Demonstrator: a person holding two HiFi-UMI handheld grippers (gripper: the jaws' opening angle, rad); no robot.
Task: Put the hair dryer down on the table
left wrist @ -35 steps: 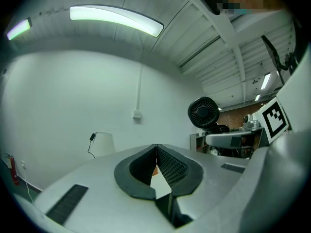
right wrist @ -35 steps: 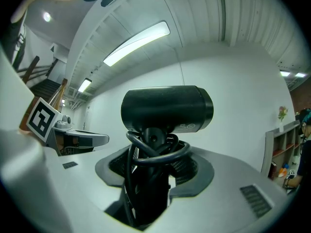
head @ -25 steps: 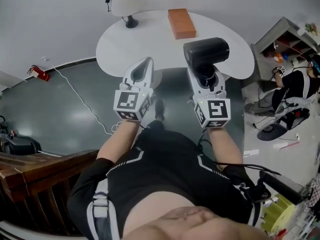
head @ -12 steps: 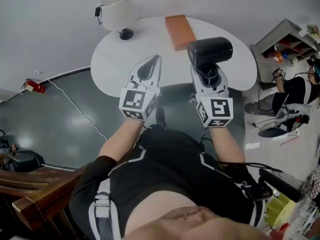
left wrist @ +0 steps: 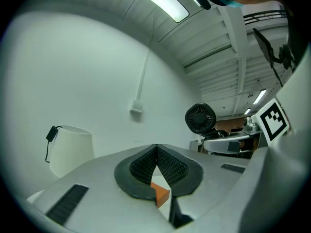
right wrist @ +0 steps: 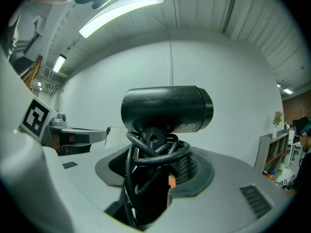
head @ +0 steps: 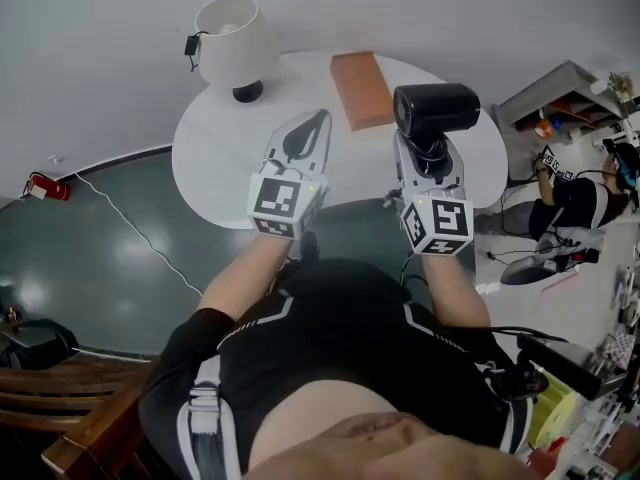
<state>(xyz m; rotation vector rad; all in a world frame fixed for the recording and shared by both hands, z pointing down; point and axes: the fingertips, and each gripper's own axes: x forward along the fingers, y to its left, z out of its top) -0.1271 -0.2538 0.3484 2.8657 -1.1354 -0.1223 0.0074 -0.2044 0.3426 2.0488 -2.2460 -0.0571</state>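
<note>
Over the near edge of the round white desk (head: 215, 138), my right tongs (head: 427, 153) grip the black plastic hair dryer (head: 437, 108) upright by its cord-wrapped handle, ready for lowering; left tongs (head: 303, 136) closed, empty.

Two grippers show: the left gripper (head: 318, 118) at eleven o'clock and the right gripper (head: 428, 153) at one o'clock. Each bears one marker cube (head: 280, 200), so two cubes.

There is one hair dryer (head: 436, 108), with one cord (right wrist: 155, 154) looped round its handle.

One round table (head: 210, 158) carries one lamp (head: 232, 46) at eleven o'clock and one orange box (head: 361, 75) at twelve.

On the floor at nine o'clock lie one white cable (head: 130, 233) and one small red thing (head: 48, 189).

One shelf unit (head: 545, 98) stands at two o'clock.

Two people are in view: the one holding the grippers (head: 330, 368), and one seated person (head: 575, 203) at three o'clock.
</note>
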